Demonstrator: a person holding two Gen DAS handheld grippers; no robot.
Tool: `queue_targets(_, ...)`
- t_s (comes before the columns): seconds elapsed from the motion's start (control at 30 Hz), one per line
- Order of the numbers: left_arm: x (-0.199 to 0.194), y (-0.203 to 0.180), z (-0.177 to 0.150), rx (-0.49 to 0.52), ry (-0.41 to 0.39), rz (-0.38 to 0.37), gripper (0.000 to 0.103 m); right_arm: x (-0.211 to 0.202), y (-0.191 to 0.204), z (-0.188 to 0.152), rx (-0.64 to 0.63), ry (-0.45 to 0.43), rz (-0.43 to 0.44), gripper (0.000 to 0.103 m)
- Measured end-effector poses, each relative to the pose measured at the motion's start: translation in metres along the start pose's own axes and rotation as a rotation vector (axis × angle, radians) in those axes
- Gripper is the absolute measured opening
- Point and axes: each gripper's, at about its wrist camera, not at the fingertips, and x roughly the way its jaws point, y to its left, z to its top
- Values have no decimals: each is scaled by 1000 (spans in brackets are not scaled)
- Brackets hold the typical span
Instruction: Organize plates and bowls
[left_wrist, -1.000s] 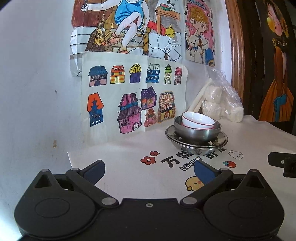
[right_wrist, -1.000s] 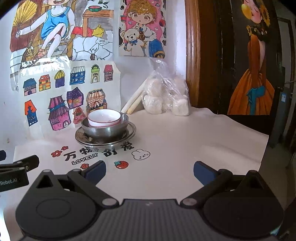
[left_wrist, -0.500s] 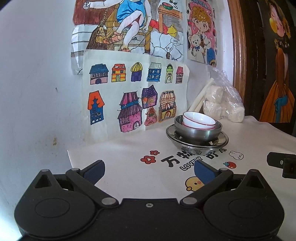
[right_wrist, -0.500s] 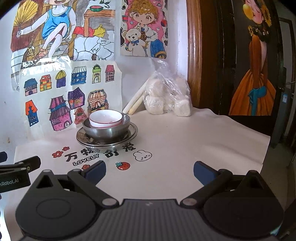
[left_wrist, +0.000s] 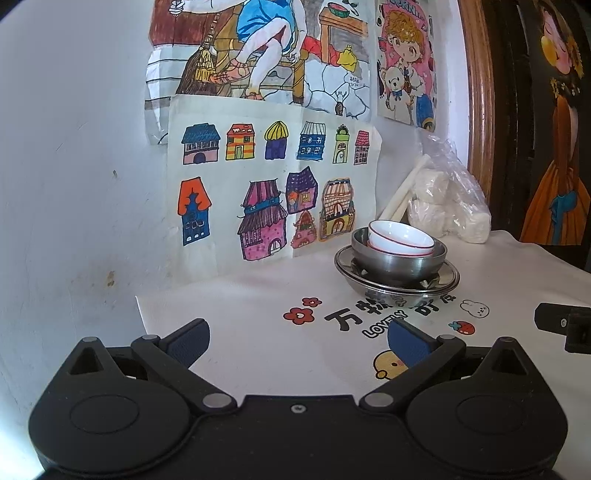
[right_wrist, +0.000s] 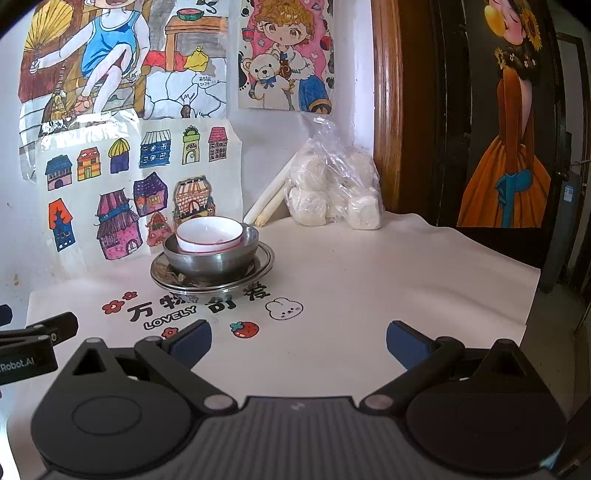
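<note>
Both views are bright and evenly lit by soft daylight, colours vivid and detail sharp across the centre. The white wall looks slightly washed out on the left. Reflections gleam on the steel bowl and steel plate, which cast only faint shadows on the tablecloth. Fisheye distortion bends the door frame, and the corners darken.

On my feeds, the white tablecloth carries the printed word "LOVELY" under a row of large Chinese characters I read only partly, the first being "万". The left gripper, at my right camera's edge, shows "Robot.AI", cut off at the frame.
</note>
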Motion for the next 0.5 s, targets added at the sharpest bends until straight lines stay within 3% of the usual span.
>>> queue_targets(0.5,1,0,-2,-6,5,2,102,1,0,-1,3,2,-1,103)
